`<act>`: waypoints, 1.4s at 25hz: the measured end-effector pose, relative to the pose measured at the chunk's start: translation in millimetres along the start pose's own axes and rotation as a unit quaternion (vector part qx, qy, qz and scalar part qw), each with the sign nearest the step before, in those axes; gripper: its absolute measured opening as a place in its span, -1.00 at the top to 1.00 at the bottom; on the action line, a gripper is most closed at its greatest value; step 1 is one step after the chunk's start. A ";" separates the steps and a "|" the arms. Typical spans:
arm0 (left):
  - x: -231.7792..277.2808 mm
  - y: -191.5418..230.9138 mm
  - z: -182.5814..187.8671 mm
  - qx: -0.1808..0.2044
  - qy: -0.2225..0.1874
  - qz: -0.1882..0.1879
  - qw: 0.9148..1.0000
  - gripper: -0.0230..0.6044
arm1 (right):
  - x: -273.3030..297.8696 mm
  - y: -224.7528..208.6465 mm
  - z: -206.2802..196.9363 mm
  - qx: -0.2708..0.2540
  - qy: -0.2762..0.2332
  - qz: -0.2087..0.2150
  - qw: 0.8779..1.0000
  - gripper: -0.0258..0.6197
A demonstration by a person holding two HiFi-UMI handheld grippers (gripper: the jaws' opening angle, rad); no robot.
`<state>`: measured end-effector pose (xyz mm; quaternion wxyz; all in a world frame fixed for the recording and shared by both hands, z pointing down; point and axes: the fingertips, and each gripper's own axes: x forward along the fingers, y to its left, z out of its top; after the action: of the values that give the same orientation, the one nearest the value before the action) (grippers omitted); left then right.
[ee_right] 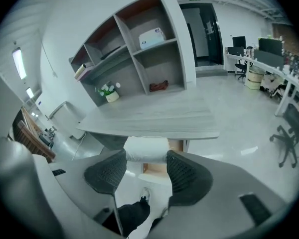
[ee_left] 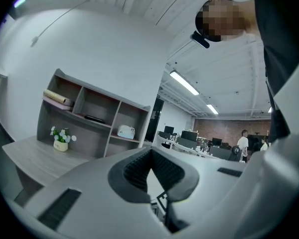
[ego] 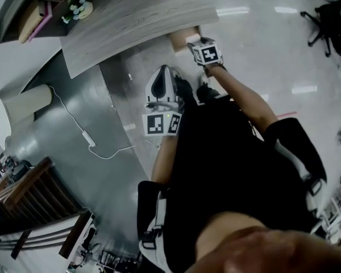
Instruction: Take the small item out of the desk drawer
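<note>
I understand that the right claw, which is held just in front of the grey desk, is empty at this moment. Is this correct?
Not quite. The right claw is not empty: it is shut on a small white item, as the right gripper view shows. The rest is correct: the claw is held just in front of the grey desk.

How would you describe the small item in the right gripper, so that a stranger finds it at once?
Find the grey desk; just below its front edge is the right gripper. Between its dark fingers sits the item: a white roll, unlike the brown drawer behind it.
</note>
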<state>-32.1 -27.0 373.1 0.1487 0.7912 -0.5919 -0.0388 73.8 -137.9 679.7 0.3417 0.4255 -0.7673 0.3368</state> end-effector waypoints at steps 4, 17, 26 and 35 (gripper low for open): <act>-4.9 0.7 4.9 0.007 0.003 0.000 1.000 0.94 | -25.8 9.2 17.8 0.005 -0.032 0.014 0.999 0.13; -2.5 15.2 24.7 0.002 0.005 -0.020 1.000 0.94 | -104.8 39.8 64.6 0.013 -0.126 0.036 0.991 0.13; -4.2 33.3 32.3 0.003 0.009 -0.036 0.999 0.94 | -174.4 68.1 94.2 -0.006 -0.212 0.028 0.977 0.13; -14.3 44.6 42.9 0.009 0.002 -0.049 0.999 0.94 | -237.9 114.4 97.9 -0.041 -0.272 0.045 0.960 0.13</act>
<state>-87.7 -33.0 343.1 0.1404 0.8206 -0.5526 -0.0388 45.7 -69.4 408.1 0.1217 0.4514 -0.8630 0.1916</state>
